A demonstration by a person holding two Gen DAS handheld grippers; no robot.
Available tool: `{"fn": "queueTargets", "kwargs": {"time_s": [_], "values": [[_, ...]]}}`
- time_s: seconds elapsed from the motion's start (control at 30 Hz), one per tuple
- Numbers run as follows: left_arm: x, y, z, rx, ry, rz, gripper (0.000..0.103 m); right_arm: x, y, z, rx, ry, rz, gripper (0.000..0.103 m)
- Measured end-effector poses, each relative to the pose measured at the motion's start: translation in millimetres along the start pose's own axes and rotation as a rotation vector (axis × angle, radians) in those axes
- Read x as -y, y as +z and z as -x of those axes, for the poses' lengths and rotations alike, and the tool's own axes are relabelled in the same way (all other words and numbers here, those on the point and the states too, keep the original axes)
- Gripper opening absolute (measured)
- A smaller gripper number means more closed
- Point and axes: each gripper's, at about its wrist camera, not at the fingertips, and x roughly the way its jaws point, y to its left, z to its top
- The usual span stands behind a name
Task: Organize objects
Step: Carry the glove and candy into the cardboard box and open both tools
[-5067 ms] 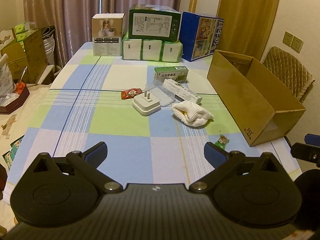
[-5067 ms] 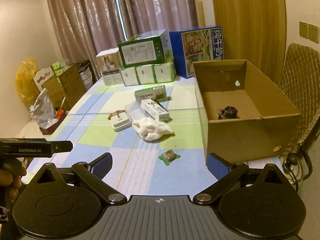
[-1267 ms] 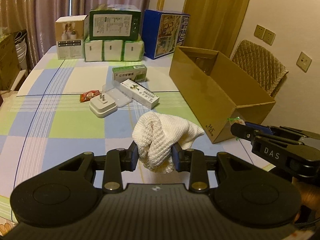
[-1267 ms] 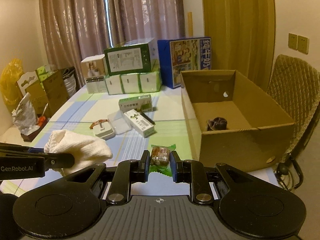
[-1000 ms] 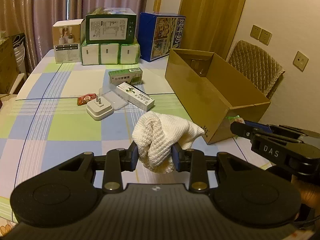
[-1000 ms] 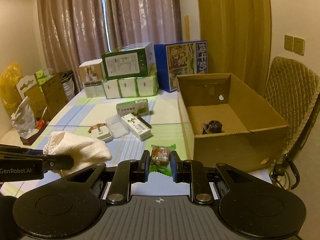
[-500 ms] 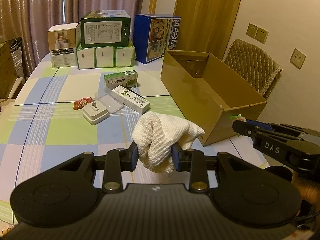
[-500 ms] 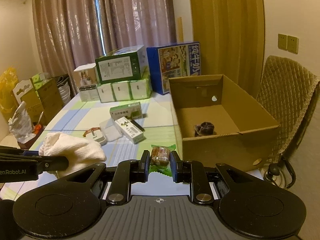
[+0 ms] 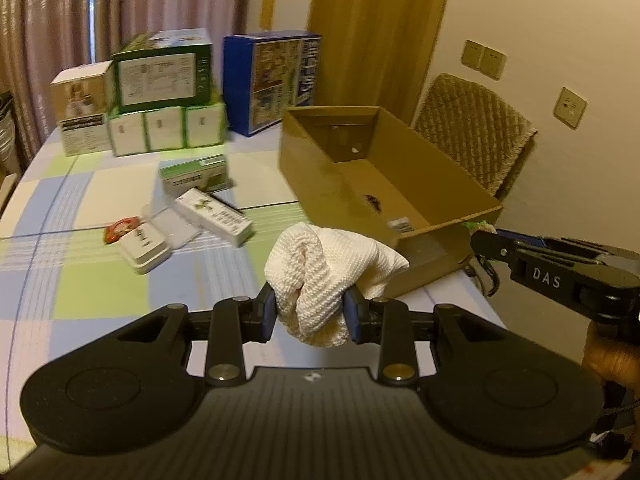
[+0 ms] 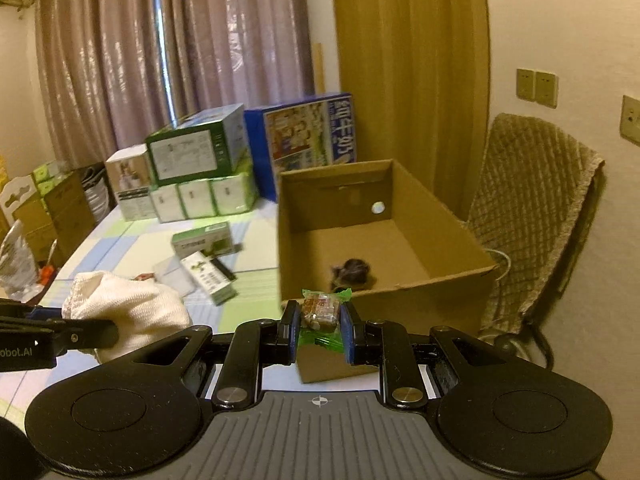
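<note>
Cloth (image 9: 328, 276), white and knitted, bunched and clamped between the fingers of the left hand-held gripper (image 9: 310, 314), hanging above the checked tabletop (image 9: 100, 292) just short of the near corner of the cardboard box (image 9: 460, 184). Snack packet (image 10: 320, 308), green-edged wrapper, pinched between the fingers of the right hand-held gripper (image 10: 319, 330), sitting in front of the box's near wall in the right wrist view. Box lying open-topped at the tabletop's right edge, holding one small dark object (image 10: 352, 271) on its floor; too blurred to identify. Resting near mid-tabletop, apart from both grippers: white plug adapter (image 9: 145, 245), red sachet (image 9: 120, 227) just beside it, clear plastic tray (image 9: 172, 226), white carton (image 9: 214, 216), green-and-white carton (image 9: 195, 174). Stacked at the far end: green box (image 9: 162, 74) on three white packs (image 9: 166, 130), blue box (image 9: 276, 80) beside them. Padded chair (image 9: 474, 128) standing behind the cardboard box.
</note>
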Motion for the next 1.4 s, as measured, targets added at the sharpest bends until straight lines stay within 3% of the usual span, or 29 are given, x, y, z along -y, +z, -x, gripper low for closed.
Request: {"fn": "queueTargets", "kwargs": {"time_s": [0.7, 1.4], "values": [[59.3, 54.4, -45.4, 0.021, -0.053, -0.083, 0.029, 70.7, 38.7, -14.9, -0.009, 0.005, -0.031, 0.018], [86.3, 98.1, -135.6, -0.033, -0.061, -0.098, 0.029, 121.7, 69.9, -78.3, -0.035, 0.002, -0.026, 0.018]]}}
